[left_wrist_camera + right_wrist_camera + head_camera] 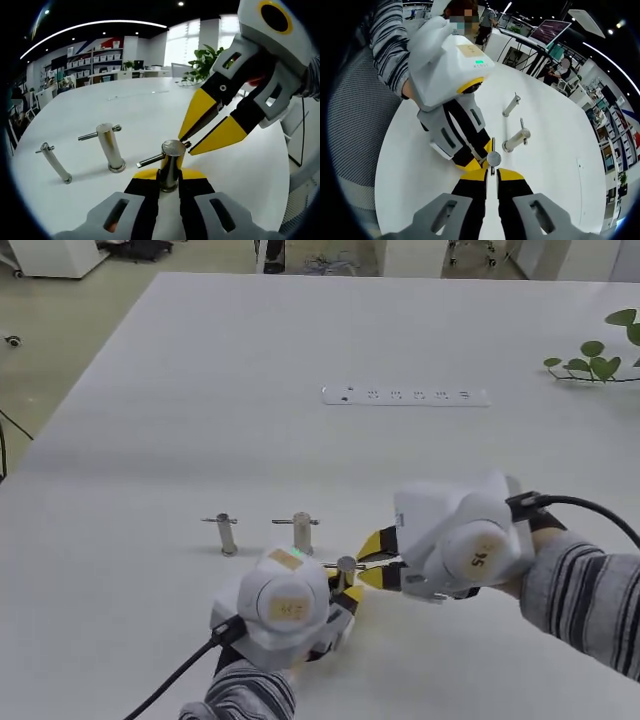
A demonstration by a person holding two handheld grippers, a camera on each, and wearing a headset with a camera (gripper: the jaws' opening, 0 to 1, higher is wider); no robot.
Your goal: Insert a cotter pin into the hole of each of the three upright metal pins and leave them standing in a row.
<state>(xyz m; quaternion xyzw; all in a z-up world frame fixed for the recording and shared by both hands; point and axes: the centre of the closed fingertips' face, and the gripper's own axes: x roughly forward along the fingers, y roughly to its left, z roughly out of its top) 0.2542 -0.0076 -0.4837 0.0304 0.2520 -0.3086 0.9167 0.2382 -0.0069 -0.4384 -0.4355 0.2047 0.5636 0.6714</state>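
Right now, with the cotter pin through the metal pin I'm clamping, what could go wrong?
1. The right gripper is shut on the cotter pin; backing off before opening could drag it out.
2. The left gripper clamps the near metal pin low, so a push at its top may tilt it.
3. The middle metal pin stands close beside; a wide withdrawal might knock it over.

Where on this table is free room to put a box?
Bare table lies between the power strip and the two finished pins, also left of them. Crowded around the third pin, where left gripper and right gripper meet.
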